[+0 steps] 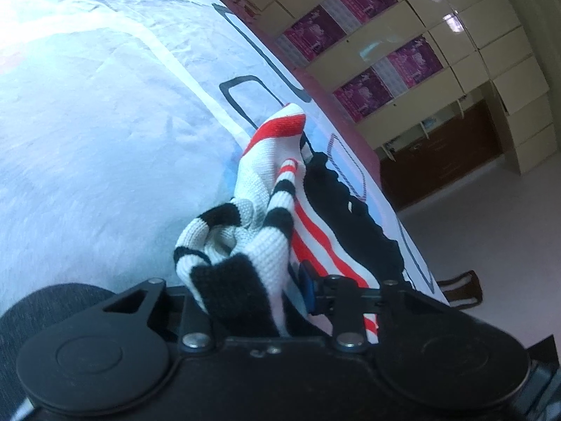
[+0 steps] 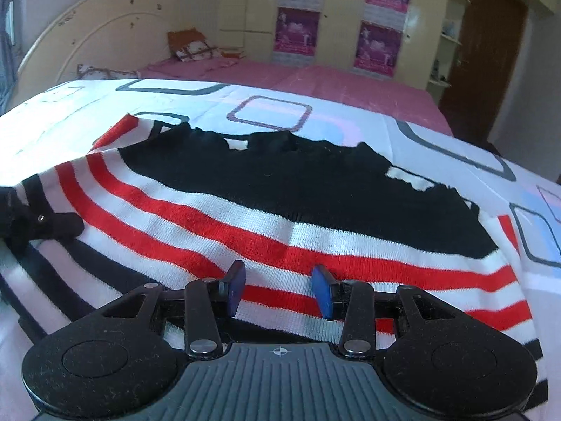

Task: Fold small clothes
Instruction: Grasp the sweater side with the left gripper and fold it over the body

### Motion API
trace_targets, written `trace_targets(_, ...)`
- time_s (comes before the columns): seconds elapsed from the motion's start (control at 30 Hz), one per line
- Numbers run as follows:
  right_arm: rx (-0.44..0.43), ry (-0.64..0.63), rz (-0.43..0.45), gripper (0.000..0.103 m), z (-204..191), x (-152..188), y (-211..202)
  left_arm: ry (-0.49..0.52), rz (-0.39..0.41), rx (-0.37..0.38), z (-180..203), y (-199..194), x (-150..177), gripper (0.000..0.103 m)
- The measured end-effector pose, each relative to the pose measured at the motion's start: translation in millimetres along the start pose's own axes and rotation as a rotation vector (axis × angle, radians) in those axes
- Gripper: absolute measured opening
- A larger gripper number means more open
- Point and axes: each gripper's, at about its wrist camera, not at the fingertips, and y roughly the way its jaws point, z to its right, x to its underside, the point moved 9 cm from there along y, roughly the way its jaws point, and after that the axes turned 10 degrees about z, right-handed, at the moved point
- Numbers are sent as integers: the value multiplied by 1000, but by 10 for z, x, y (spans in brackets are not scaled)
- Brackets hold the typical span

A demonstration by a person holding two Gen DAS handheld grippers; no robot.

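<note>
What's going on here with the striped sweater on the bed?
A person is folding a small knitted sweater, white with red and black stripes and a black panel, on a bed covered by a white sheet with square outlines. The left gripper is shut on a bunched-up part of the sweater, lifting it off the sheet. The right gripper hovers low over the flat striped part, its blue fingers apart with fabric between them but not pinched yet.

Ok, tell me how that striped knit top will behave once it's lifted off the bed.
The striped knit top is probably floppy: it already bunches at the left gripper. Likely light and thin, lying flat on the bedsheet. The ribbed knit should grip, not slip.
</note>
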Motion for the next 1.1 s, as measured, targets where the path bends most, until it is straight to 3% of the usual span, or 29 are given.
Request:
trace_targets(0.23,-80,-6,16,43,60,-29,-10,23,57,-72,160,-59,-1,19)
trace_targets(0.3,-111,15,21,52,130,-74,-37,43,85,-80,267,-110,-17,17)
trace_targets(0.37,-124,37,47,69,226,-128,-98,76,107,-73,420,-150,-45,17)
trace_targets(0.4,-120,46,64,71,298,-157,-141,97,116,-62,522,-170,-57,17)
trace_targets(0.63,-127,179,66,71,873,-129,-365,284,136,26,1344,-184,53,16)
trace_targets(0.83,-71,280,83,71,1495,-14,-659,446,90,138,2072,14,490,16)
trace_targets(1.1,46,370,102,71,2271,215,-1042,679,-30,267,2649,305,1559,16)
